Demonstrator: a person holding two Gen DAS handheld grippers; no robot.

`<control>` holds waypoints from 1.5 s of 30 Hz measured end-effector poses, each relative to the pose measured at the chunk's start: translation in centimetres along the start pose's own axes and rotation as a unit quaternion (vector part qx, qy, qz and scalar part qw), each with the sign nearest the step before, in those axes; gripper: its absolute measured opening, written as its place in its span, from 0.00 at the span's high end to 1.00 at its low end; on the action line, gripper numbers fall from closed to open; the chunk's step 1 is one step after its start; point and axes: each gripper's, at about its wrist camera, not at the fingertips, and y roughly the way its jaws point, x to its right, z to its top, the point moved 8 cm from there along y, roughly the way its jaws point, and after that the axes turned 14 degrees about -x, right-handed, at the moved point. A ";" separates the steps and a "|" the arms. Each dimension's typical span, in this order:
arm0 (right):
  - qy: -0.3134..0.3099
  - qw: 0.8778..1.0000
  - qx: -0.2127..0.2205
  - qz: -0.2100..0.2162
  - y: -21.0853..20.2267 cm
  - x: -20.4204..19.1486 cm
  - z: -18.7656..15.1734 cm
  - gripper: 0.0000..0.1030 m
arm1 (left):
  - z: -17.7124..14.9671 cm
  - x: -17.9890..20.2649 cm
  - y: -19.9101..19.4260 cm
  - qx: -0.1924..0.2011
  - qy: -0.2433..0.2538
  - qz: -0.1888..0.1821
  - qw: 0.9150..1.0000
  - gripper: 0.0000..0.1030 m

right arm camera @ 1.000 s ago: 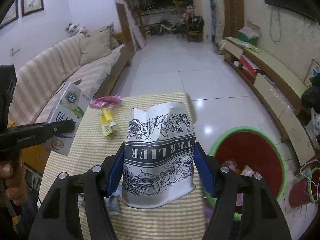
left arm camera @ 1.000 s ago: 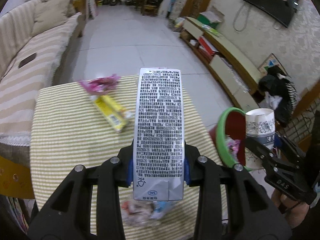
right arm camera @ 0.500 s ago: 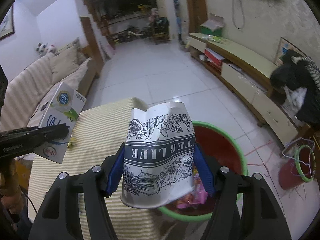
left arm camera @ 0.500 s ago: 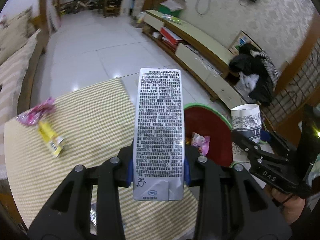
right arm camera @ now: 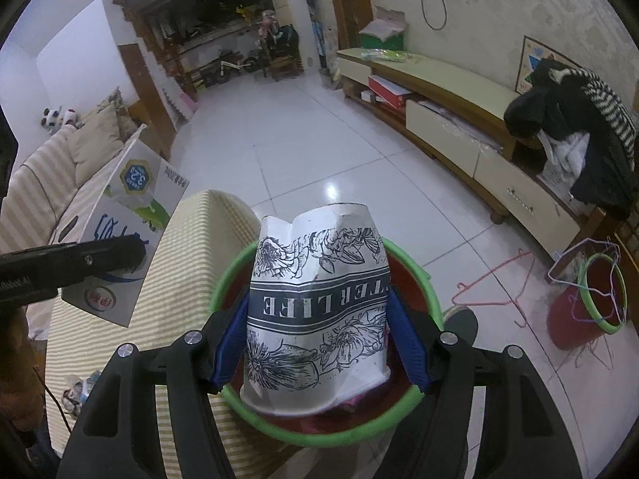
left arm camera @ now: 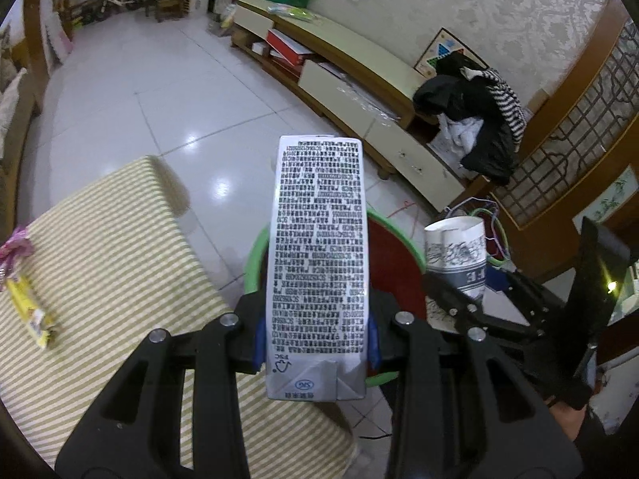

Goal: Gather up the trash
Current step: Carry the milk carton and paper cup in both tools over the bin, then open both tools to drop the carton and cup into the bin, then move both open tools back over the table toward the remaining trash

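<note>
My left gripper (left arm camera: 315,337) is shut on a silver milk carton (left arm camera: 317,263) covered in black print, held over the near rim of a red bin with a green rim (left arm camera: 393,255). My right gripper (right arm camera: 319,339) is shut on a crumpled white paper cup (right arm camera: 317,307) with black flowers, directly above that bin (right arm camera: 427,279). The cup (left arm camera: 457,257) and the right gripper's fingers (left arm camera: 451,299) show at the right of the left wrist view. The carton (right arm camera: 131,215) and a left finger (right arm camera: 72,259) show at the left of the right wrist view.
The striped tablecloth (left arm camera: 104,251) still carries a yellow wrapper (left arm camera: 32,313) and a pink wrapper (left arm camera: 16,241); a crumpled wrapper (right arm camera: 78,389) lies near its front. A second red bin with hangers (right arm camera: 587,307) stands on the tiled floor. A low TV cabinet (left arm camera: 359,64) lines the wall.
Both grippers have swung right from over the table to the green-rimmed bin, each keeping its item. The table and its wrappers have slid to the left of both views.
</note>
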 end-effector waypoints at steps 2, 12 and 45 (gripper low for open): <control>0.003 1.000 -0.005 -0.001 0.5 0.5 -0.2 0.38 | 0.3 0.6 0.7 -0.006 -0.001 -0.012 1.000 0.66; 0.007 1.000 -0.015 -0.003 1.8 1.4 -0.2 0.37 | 1.3 2.2 2.7 -0.024 0.005 -0.037 0.999 0.66; -0.114 0.992 -0.009 0.049 0.7 -14.8 -2.1 0.07 | -8.4 -13.4 -10.6 0.064 -0.161 0.037 0.984 0.06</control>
